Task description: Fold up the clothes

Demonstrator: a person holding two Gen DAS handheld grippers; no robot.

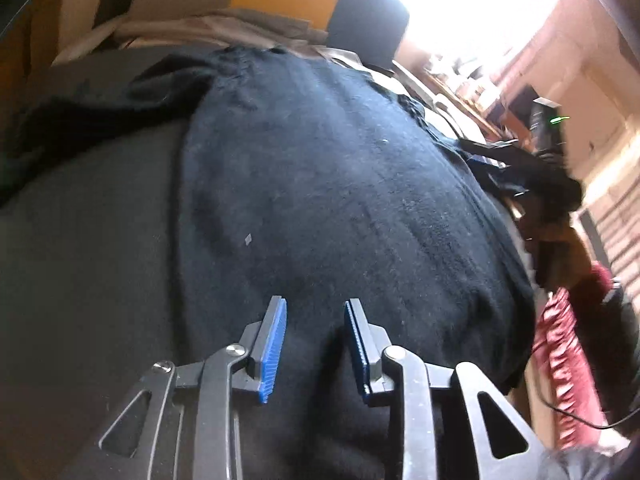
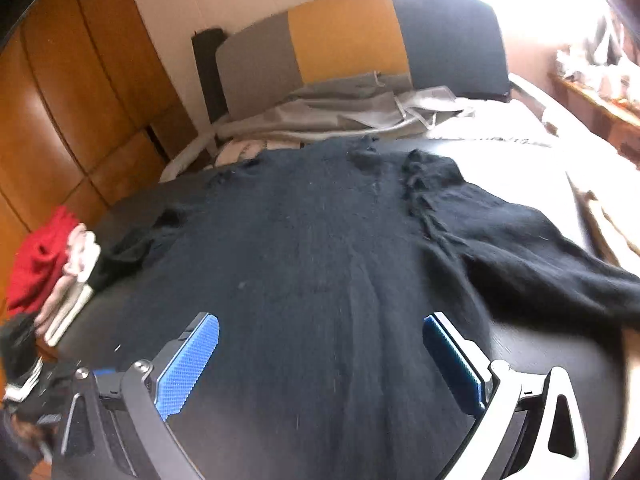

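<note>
Dark navy knit sweater (image 2: 320, 248): spread flat across the dark surface (image 2: 532, 356), filling the centre of both wrist views. One sleeve (image 2: 520, 240) runs out toward the right edge of the right wrist frame, wrinkled where it joins the body. Fabric is fuzzy, with a few pale lint specks.

Left claw (image 1: 315, 344): lower centre of its frame, over the sweater body. Blue pads stand a narrow gap apart with nothing pinched between them; released.

Right claw (image 2: 320, 364): lower centre of its frame, over the lower part of the sweater. Blue pads spread wide, nothing gripped; released.

Red garment (image 2: 42, 264): bunched at the left edge of the right wrist frame, beside a small stack of pale folded items (image 2: 76, 280).

Grey clothing (image 2: 340, 116): heaped beyond the sweater, upper centre.

Panels, grey and mustard yellow (image 2: 344, 36): upright behind the grey heap.

Wooden cabinet doors (image 2: 72, 92): upper left of the right wrist frame.

Pink ruffled fabric (image 1: 560, 364): lower right of the left wrist frame, off the surface edge.

Window glare: upper right in both views, washed out.
</note>
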